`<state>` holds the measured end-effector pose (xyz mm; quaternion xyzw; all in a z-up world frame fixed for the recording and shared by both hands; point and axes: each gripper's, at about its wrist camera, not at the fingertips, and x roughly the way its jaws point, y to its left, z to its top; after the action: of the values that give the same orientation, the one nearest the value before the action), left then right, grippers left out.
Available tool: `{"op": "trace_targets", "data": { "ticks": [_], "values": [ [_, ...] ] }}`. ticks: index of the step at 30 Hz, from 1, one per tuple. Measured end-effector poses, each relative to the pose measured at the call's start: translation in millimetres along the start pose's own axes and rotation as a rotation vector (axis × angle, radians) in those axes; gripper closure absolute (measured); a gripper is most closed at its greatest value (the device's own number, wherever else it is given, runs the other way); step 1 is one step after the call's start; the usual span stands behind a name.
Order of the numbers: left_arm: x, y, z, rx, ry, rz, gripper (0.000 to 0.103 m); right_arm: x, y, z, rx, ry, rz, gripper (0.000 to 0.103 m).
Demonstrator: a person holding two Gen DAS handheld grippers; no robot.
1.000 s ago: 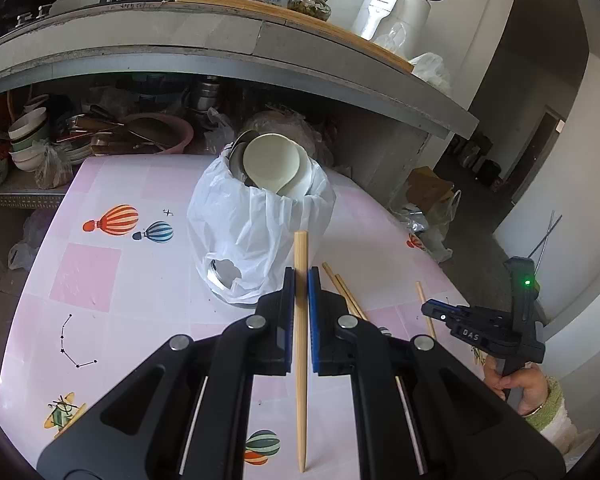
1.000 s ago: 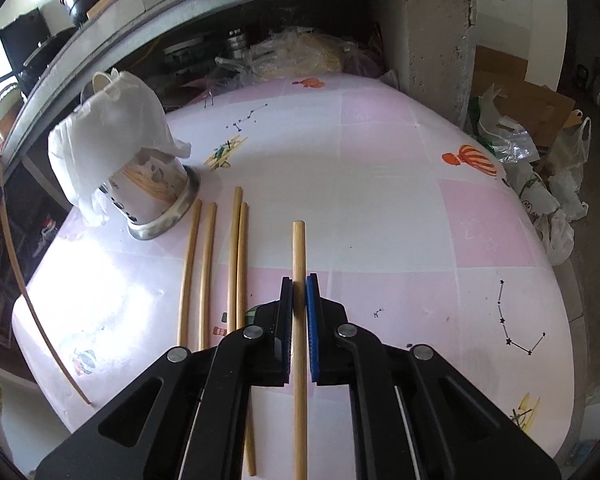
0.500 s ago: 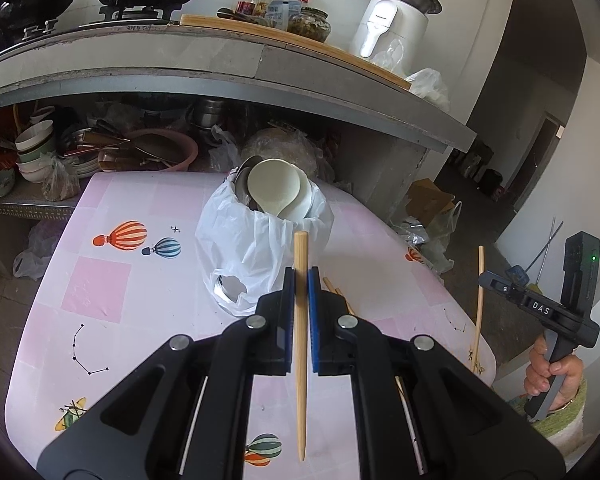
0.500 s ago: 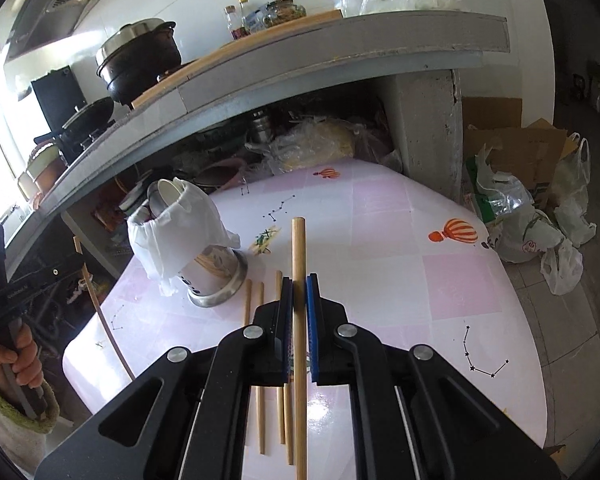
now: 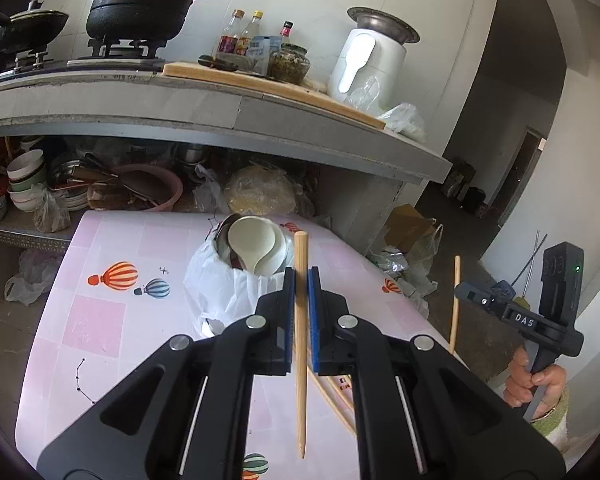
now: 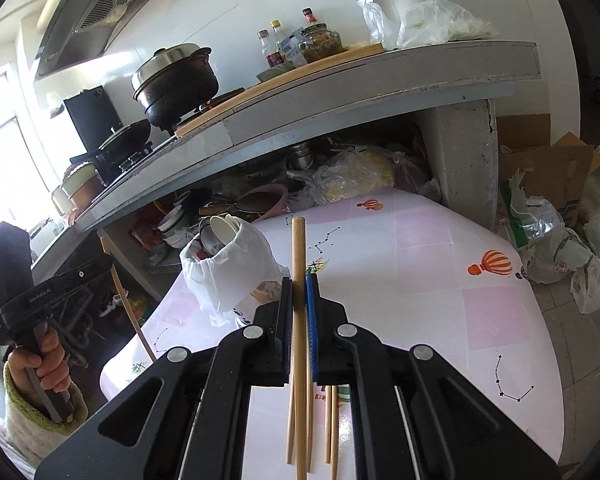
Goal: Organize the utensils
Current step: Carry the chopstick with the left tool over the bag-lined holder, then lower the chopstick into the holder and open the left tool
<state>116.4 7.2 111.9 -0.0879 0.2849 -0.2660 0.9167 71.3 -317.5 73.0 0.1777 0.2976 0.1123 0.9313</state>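
Observation:
My left gripper [image 5: 300, 276] is shut on a wooden chopstick [image 5: 300, 344], held above the pink table [image 5: 100, 320]. Just beyond its tip stands the utensil holder [image 5: 220, 296], wrapped in a white plastic bag, with white spoons [image 5: 252, 248] in it. My right gripper [image 6: 299, 280] is shut on another chopstick [image 6: 299, 248], lifted above the table [image 6: 440, 280] to the right of the holder [image 6: 228, 268]. Several loose chopsticks [image 6: 330, 420] lie on the table below it. Each gripper shows in the other's view: the right gripper [image 5: 460, 290] and the left gripper [image 6: 108, 260].
A grey counter [image 5: 220, 112] overhangs the table's far edge, bearing pots, bottles and a white appliance [image 5: 368, 68]. Bowls and pans [image 5: 28, 184] crowd the shelf under it. Plastic bags [image 6: 560, 248] and a cardboard box [image 6: 548, 160] sit on the floor to the right.
Both grippers have risen with their chopsticks still clamped. The right chopstick came up off the table, away from the loose ones. The holder now sits lower in both views.

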Motion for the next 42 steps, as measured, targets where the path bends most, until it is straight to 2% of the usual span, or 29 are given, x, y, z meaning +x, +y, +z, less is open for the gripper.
{"op": "trace_targets", "data": {
  "ticks": [8,10,15,25,30,33,42],
  "values": [
    [-16.8,-7.8,45.0,-0.01,-0.093,-0.079,0.097,3.8,1.7,0.2,-0.003,0.011,0.005,0.096],
    [-18.9,-9.3,60.1,-0.004,-0.123,-0.078,0.097,4.9,0.7,0.5,0.0,0.013,0.007,0.096],
    [-18.0,-8.5,95.9,0.012,-0.212,-0.049,0.097,9.4,0.7,0.2,-0.003,0.025,0.006,0.096],
    [14.2,8.0,141.1,0.056,-0.318,0.105,0.097,18.4,0.4,1.6,-0.001,0.043,-0.005,0.096],
    [43.0,18.6,143.8,0.072,-0.301,0.155,0.097,24.8,0.0,0.3,0.001,0.057,-0.009,0.096],
    [60.3,23.4,134.6,0.092,-0.282,0.181,0.097,27.9,-1.9,-0.6,0.006,0.064,-0.01,0.096],
    [97.2,35.9,97.1,0.088,-0.187,0.174,0.097,33.4,-4.9,-4.5,0.015,0.082,-0.016,0.096]
  ]
}}
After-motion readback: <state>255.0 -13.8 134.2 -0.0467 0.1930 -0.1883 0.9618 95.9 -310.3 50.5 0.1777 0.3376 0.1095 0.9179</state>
